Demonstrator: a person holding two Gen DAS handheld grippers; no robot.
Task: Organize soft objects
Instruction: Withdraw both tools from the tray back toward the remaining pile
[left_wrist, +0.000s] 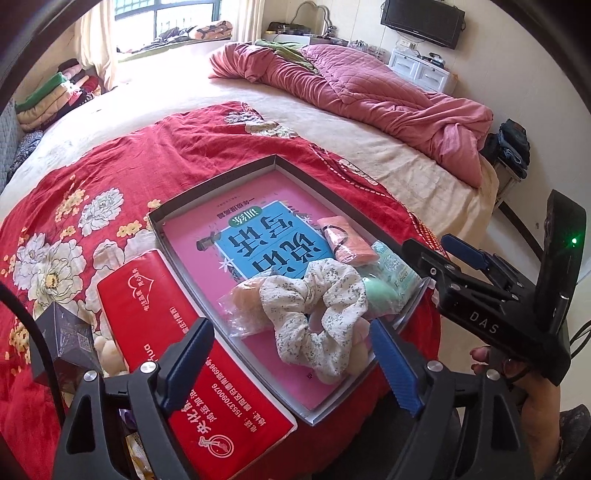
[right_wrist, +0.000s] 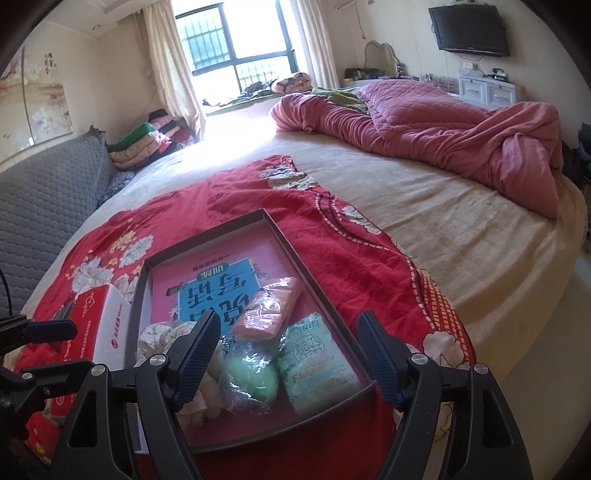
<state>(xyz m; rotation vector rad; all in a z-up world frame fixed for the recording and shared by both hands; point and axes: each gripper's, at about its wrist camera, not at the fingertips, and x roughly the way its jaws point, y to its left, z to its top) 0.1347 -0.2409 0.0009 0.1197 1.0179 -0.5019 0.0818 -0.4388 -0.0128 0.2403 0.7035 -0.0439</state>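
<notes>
A shallow grey box (left_wrist: 207, 186) (right_wrist: 207, 225) lies on a red floral cloth, lined by a pink and blue book (left_wrist: 255, 236). Inside it lie a white floral scrunchie (left_wrist: 325, 314), a peach sponge in clear wrap (left_wrist: 243, 299), a green sponge in wrap (right_wrist: 251, 376), a pale green tissue pack (right_wrist: 317, 365) and an orange packet (right_wrist: 273, 310). My left gripper (left_wrist: 291, 365) hovers open above the scrunchie, with nothing pinched. My right gripper (right_wrist: 288, 358) is open over the green sponge and tissue pack, apart from both. It also shows at the right of the left wrist view.
A red tissue box (left_wrist: 192, 354) lies against the grey box's left side, with a dark small carton (left_wrist: 66, 339) and a cream plush piece (left_wrist: 107, 354) beside it. A pink quilt (right_wrist: 443, 122) is heaped at the far side of the bed. A grey sofa (right_wrist: 44, 188) stands left.
</notes>
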